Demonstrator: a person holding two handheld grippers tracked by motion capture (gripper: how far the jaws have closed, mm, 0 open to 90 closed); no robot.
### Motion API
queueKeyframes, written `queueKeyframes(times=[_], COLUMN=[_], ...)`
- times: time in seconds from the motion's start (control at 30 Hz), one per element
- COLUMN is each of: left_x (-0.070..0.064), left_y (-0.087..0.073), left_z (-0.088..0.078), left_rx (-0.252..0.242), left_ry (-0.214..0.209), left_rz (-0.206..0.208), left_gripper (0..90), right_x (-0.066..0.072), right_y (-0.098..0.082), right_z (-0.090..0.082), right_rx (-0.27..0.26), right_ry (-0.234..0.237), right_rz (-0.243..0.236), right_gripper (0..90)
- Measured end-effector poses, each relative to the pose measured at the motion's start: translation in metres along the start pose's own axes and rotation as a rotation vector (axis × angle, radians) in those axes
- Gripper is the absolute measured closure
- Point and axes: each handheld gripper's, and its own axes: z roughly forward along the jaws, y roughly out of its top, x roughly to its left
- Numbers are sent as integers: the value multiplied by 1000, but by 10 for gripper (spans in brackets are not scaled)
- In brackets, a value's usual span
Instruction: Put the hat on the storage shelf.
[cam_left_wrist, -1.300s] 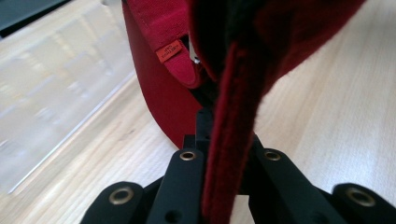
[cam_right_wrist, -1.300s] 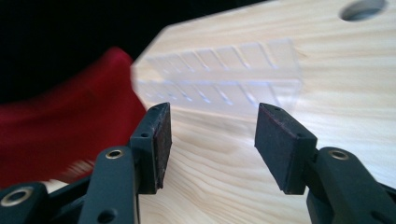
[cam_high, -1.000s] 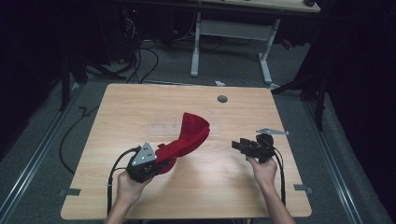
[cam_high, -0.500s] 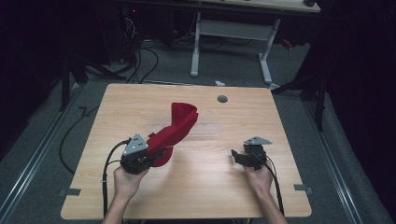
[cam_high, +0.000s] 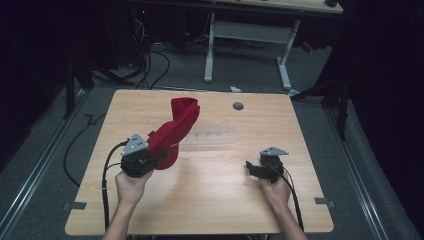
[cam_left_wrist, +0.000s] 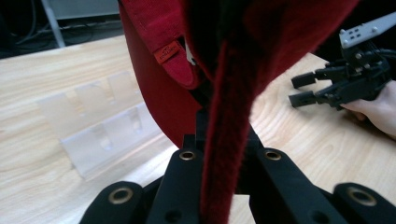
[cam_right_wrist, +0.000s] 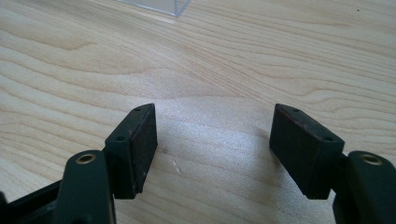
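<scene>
Counter: pale wood, and the largest item here. Lower the cloth onto the bare stretch in front of you rather than onto the plastic.
Red cloth: a thick felt-like piece that hangs lifted over the counter's left half, its far end curling upward. You judge the step as gathering or folding it, so keep it taut and let no fold slip.
Clear plastic holder: lies flat on the counter just beyond the cloth. Steer the hanging edge clear of it.
Left gripper: jaws clenched on the near edge of the red cloth. Hold that pinch.
Right gripper: jaws released and have just been opening, nothing between them, low over bare wood well apart from the cloth. Bring it to the free edge before you close.
</scene>
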Motion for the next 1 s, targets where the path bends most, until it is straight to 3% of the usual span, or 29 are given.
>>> queueKeyframes(times=[0.33, 0.63, 0.8, 1.0], left_x=[9, 19, 22, 29], left_y=[20, 33, 40, 51], left_z=[1, 6, 11, 17], left_rx=[-66, -92, -94, -118], left_ry=[29, 66, 79, 95], left_rz=[-38, -60, -35, -47], left_gripper=[852, 851, 851, 851], right_x=[0, 0, 0, 0], right_y=[0, 0, 0, 0], right_z=[0, 0, 0, 0], right_rx=[0, 0, 0, 0], right_ry=[0, 2, 1, 1], right_rz=[0, 1, 1, -1], right_gripper=[322, 321, 321, 320])
